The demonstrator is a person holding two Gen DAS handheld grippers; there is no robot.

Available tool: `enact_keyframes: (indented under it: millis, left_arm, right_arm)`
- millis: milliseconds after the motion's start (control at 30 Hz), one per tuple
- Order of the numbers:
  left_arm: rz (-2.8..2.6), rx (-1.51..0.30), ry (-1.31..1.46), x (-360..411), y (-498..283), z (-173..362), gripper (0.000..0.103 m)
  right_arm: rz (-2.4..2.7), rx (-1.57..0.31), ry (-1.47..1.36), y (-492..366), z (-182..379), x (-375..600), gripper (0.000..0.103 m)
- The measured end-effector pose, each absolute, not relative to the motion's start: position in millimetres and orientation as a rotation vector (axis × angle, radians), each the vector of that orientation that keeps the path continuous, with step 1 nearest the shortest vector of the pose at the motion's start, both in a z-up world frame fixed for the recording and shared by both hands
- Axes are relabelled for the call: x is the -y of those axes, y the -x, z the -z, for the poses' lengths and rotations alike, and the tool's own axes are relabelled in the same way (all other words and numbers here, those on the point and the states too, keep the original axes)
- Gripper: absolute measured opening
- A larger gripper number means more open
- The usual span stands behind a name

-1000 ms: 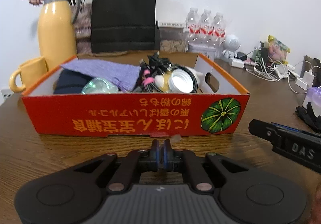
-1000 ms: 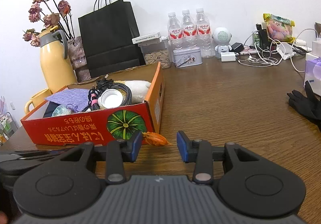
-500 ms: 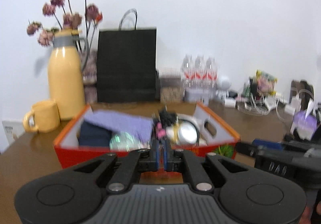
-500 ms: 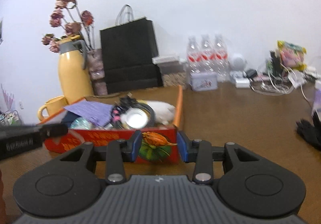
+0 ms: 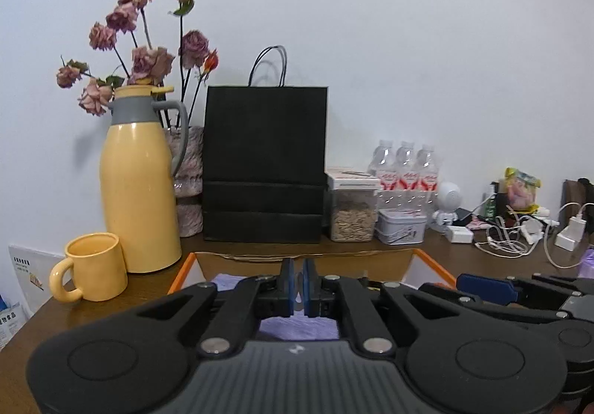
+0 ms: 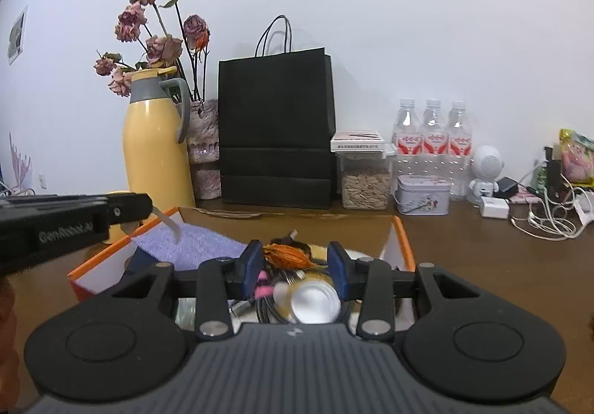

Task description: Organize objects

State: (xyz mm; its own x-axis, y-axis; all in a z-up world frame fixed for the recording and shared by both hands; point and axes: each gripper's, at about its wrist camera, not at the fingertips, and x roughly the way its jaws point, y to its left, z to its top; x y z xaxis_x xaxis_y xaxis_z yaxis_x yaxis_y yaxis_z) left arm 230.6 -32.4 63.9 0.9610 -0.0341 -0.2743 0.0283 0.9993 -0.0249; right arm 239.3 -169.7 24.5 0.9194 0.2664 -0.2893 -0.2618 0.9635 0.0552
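An orange cardboard box [image 6: 402, 235] holds a purple cloth [image 6: 196, 247], tangled cables and a white lid [image 6: 315, 300]. My right gripper [image 6: 295, 258] hangs over the box, shut on a dried orange flower bud [image 6: 287, 256] held crosswise between its blue pads. In the right wrist view my left gripper [image 6: 146, 206] comes in from the left above the box's left corner, shut on a thin pale scrap [image 6: 169, 224] that dangles from its tip. From the left wrist, the left gripper [image 5: 297, 278] stands over the box's rim [image 5: 434, 263], with the right gripper [image 5: 482, 289] at its right.
Behind the box stand a yellow jug [image 5: 139, 191] with dried roses, a yellow mug [image 5: 94, 271], a black paper bag [image 5: 265, 165], a jar of seeds [image 5: 352, 213], a tin [image 5: 401, 230] and three water bottles [image 5: 406, 169]. Chargers and cables [image 5: 505, 245] lie at the back right.
Both grippers have risen from the tabletop in front of the box to above it. The right one has lifted the orange bud off the table. The left has stayed shut.
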Motion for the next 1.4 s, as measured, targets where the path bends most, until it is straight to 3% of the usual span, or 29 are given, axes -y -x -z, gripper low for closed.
enact_keyframes:
  millis: [367,433,467,500,533,567,600,900,1400]
  left_arm:
    - [0.013,-0.340,0.046,13.7,-287.2,-43.9,0.004]
    - [0.007,-0.346,0.042,12.0,-291.8,-41.1,0.013]
    - [0.000,-0.347,0.034,11.3,-292.7,-39.9,0.020]
    - [-0.016,-0.349,0.023,10.7,-293.3,-39.0,0.044]
    - [-0.028,-0.348,0.015,9.8,-293.6,-38.4,0.079]
    - [-0.035,-0.345,0.009,9.0,-293.0,-38.1,0.093]
    - [-0.066,-0.332,0.008,7.2,-290.9,-38.5,0.103]
    - [-0.030,-0.349,0.002,0.2,-244.6,-56.1,0.103]
    - [-0.029,-0.492,-0.018,-8.3,-148.9,-36.9,0.103]
  right_arm:
    - [-0.267,-0.343,-0.010,-285.4,-14.7,153.8,0.040]
    - [-0.265,-0.352,-0.010,-289.1,-11.0,155.4,0.045]
    - [-0.258,-0.359,-0.012,-290.4,-9.2,157.1,0.061]
    - [-0.248,-0.363,-0.016,-291.3,-8.3,158.5,0.071]
    - [-0.238,-0.361,-0.018,-291.5,-7.6,159.9,0.093]
    - [-0.230,-0.356,-0.020,-290.8,-7.1,161.7,0.103]
    - [-0.222,-0.347,-0.021,-288.9,-6.8,163.9,0.103]
    - [-0.240,-0.362,-0.035,-255.4,-19.6,176.0,0.103]
    - [-0.255,-0.501,-0.027,-173.6,-15.6,177.2,0.103]
